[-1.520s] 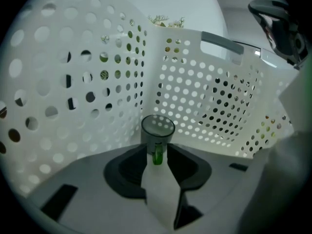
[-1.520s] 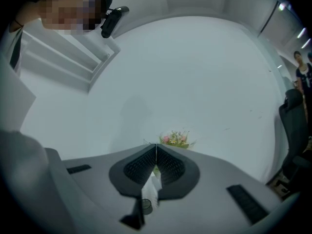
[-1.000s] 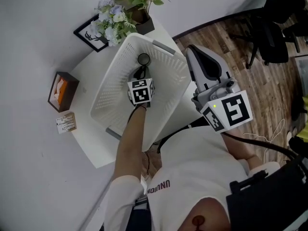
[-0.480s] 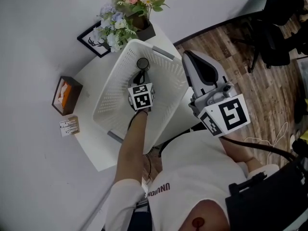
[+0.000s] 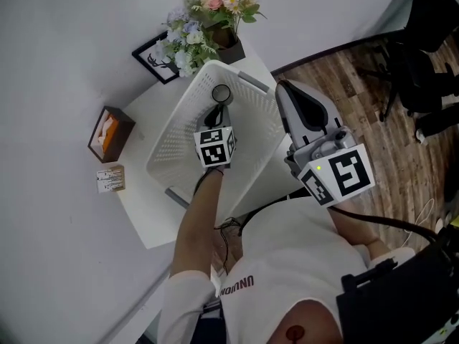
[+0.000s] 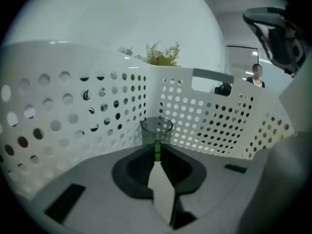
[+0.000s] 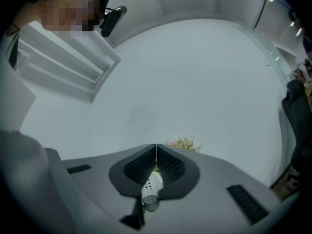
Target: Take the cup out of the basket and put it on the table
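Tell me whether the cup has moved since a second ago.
No. The cup stands at the same spot by the far wall of the basket.

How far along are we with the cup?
Done: nothing yet; the glass cup stands inside the white basket. In hand: the left claw is down in the basket, jaws nearly together at the cup; a grip can't be confirmed. Left: lift it out, set it on the table. The right claw is shut.

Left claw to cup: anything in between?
No. In the left gripper view the left claw reaches up to the cup's near side inside the basket; nothing stands between. Whether it pinches the cup I cannot tell.
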Tool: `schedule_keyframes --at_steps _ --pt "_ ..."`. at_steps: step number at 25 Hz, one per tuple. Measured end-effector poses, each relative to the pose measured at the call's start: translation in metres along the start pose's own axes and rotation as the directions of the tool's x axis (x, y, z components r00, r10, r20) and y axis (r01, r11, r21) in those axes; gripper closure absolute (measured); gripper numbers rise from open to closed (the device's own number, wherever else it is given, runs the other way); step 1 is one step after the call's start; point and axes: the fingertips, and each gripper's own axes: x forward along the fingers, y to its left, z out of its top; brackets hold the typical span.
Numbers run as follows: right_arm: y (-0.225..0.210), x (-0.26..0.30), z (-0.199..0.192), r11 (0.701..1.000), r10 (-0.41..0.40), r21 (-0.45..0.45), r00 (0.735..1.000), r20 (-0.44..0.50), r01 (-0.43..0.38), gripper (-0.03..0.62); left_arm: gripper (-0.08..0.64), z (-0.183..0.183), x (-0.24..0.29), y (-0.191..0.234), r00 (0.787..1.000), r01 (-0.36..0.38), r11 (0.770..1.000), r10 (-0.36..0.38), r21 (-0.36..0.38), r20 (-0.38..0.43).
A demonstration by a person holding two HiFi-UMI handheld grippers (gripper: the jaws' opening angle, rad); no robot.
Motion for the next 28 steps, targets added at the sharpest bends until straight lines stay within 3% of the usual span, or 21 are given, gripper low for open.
schedule_keyframes --at_steps 8,13,18,24,28 --pt "0.012 -0.002 0.001 0.998 0.058 0.028 0.998 0.012 -0.059 0.572 0.509 0.029 -0.042 -0.002 0.997 0.0 1.0 0.0 -0.005 0.074" --pt "0.013 0.0 0.001 0.994 0.085 0.066 0.996 0.029 -0.087 0.572 0.509 0.056 -0.064 -0.006 0.993 -0.025 0.998 0.018 0.058 0.12" --pt "0.017 -0.003 -0.001 0.992 0.109 0.058 0.994 0.025 -0.11 0.572 0.511 0.067 -0.082 -0.012 0.987 -0.042 0.998 0.034 0.051 0.156" --pt "0.018 -0.004 -0.004 0.991 0.12 0.055 0.992 0.027 -0.122 0.572 0.509 0.082 -0.103 -0.021 0.98 -0.086 0.986 0.057 0.144 0.192" --pt "0.02 -0.004 -0.001 0.991 0.132 0.026 0.991 0.034 -0.133 0.572 0.511 0.099 -0.121 -0.027 0.963 -0.112 0.981 0.068 0.159 0.259"
